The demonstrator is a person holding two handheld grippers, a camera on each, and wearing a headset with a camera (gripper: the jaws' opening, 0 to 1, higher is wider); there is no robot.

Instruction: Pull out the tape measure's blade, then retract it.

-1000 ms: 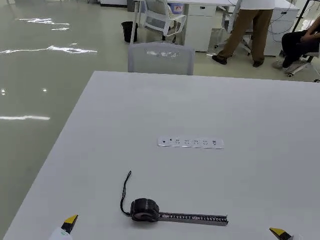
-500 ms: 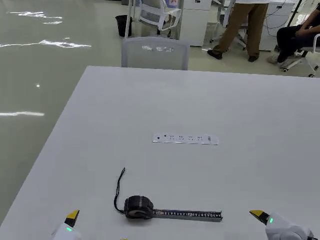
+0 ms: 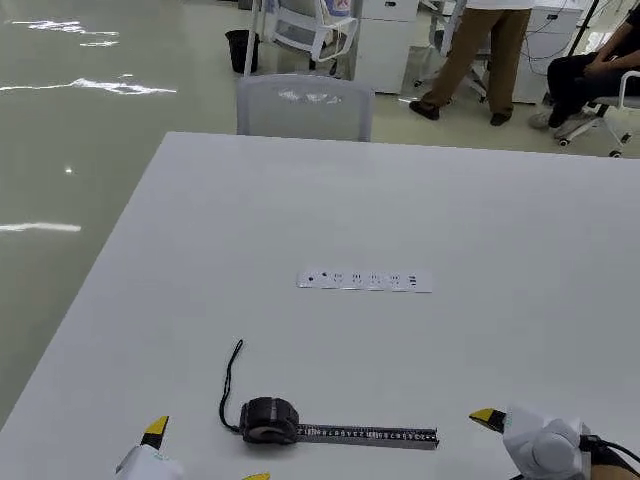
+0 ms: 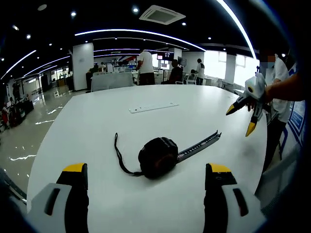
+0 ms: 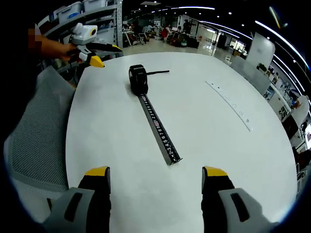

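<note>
facing the tape measure [image 3: 268, 420] from both ends, close to the near edge of the white table [image 3: 400, 200], left of its middle. lies flat there with the black case [image 4: 158, 156] to the left and the blade [image 3: 370, 435] already drawn out some way, resting on the surface roughly parallel to that near edge, hooked tip [image 5: 174, 159] to the right. trails a black wrist strap [image 3: 230, 385] from the case toward the far edge.

lined up on the case with the left gripper [image 4: 146, 168]: fingers spread wide, grasping nothing, clear of the case, which sits just ahead and between them in the left gripper view. probably held so in order to steady the body while the other end is worked.

aimed straight along the blade with the right gripper [image 5: 155, 171]: likewise spread wide and empty, with the hooked tip just ahead and centred in the gap. looks like a set-up for pinching the hook.

hard to say whether more pulling or the retraction comes next. lies extended with nothing holding it, so likely locked. safer to grip the hook before freeing the lock, or the blade may whip back.

near the table's middle, a white power strip [image 3: 364, 281], well apart from the work. beyond the far edge, a grey chair [image 3: 305, 108].
</note>
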